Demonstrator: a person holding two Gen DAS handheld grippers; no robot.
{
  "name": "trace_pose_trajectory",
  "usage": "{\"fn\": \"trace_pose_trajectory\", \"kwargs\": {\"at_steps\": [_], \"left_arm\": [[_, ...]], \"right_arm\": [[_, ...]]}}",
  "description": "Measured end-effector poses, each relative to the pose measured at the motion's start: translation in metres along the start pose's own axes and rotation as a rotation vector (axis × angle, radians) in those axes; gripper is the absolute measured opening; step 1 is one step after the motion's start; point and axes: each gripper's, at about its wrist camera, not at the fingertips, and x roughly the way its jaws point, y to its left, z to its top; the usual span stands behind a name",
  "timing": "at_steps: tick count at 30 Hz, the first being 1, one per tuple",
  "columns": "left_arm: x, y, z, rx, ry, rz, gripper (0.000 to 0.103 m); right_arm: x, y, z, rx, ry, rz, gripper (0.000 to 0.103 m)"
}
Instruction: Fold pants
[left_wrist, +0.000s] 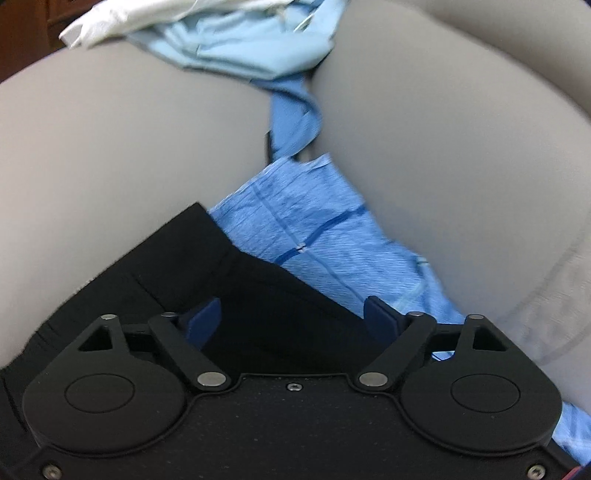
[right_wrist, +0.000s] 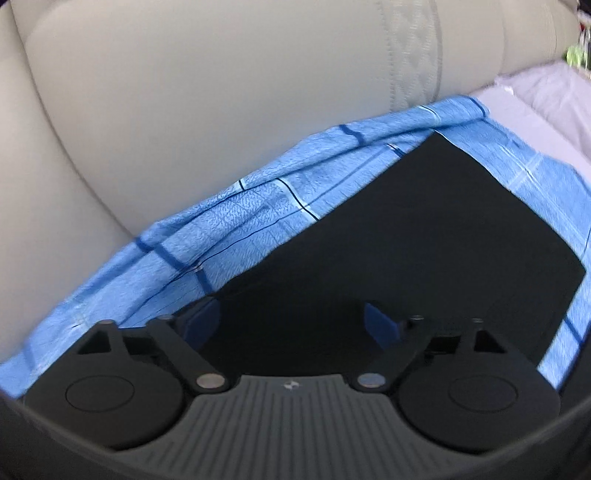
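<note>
One grey sofa fills both views, with one blue checked sheet across its seat. One pair of black pants lies flat on the sheet toward 3 o'clock, apparently folded already, though blur hides the layers. Left gripper and right gripper hover above, fingers apart, gripping nothing.

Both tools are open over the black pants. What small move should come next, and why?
Probably lower the left tool and close it on the pants. Its fingers stand apart with black fabric between them, nothing gripped. The right tool is open over the pants too, which lie on the blue cloth on the sofa, so no fold can start until an edge is held.
</note>
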Motion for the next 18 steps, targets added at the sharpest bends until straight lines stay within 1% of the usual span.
{"fn": "trace_pose_trajectory", "kwargs": {"at_steps": [2,3,4,5,6,8,9,11,12,13,14,15,16,17,18], "left_arm": [[0.022,-0.001,-0.002,-0.030,0.048,0.059,0.086],[0.033,0.000,-0.002,-0.050,0.087,0.079,0.089],[0.042,0.000,-0.004,-0.063,0.110,0.100,0.098],[0.046,-0.001,-0.007,-0.052,0.081,0.123,0.102],[0.050,-0.004,-0.008,-0.045,0.068,0.144,0.103],[0.053,-0.006,-0.008,-0.050,0.058,0.156,0.103],[0.055,-0.007,-0.007,-0.051,0.067,0.164,0.103],[0.053,-0.008,-0.006,-0.054,0.066,0.164,0.088],[0.049,-0.009,-0.006,-0.052,0.050,0.174,0.068],[0.044,-0.009,-0.006,-0.044,0.036,0.186,0.031],[0.040,-0.010,-0.006,-0.021,0.022,0.181,0.020],[0.036,-0.010,-0.007,-0.003,0.026,0.190,0.014],[0.034,-0.007,-0.007,-0.004,0.027,0.178,0.010],[0.030,-0.003,-0.007,-0.006,0.018,0.160,0.008],[0.024,0.003,-0.008,-0.019,0.008,0.133,0.006]], "right_arm": [[0.017,0.018,0.002,-0.040,0.002,-0.094,0.103],[0.025,0.028,0.003,-0.064,0.002,-0.139,0.103],[0.032,0.035,0.003,-0.082,0.002,-0.174,0.103],[0.035,0.042,0.002,-0.095,-0.022,-0.194,0.103],[0.037,0.046,0.002,-0.099,-0.033,-0.207,0.103],[0.043,0.054,0.005,-0.104,-0.032,-0.232,0.103],[0.045,0.057,0.007,-0.107,-0.030,-0.239,0.103],[0.047,0.054,0.010,-0.101,-0.020,-0.233,0.102],[0.046,0.051,0.010,-0.096,-0.017,-0.221,0.098],[0.044,0.048,0.010,-0.099,-0.019,-0.205,0.095],[0.041,0.047,0.010,-0.107,-0.021,-0.205,0.086],[0.037,0.047,0.010,-0.114,-0.030,-0.204,0.062],[0.030,0.046,0.011,-0.123,-0.043,-0.205,0.042],[0.026,0.045,0.011,-0.122,-0.045,-0.208,0.004],[0.022,0.040,0.012,-0.104,-0.032,-0.185,0.004]]}}
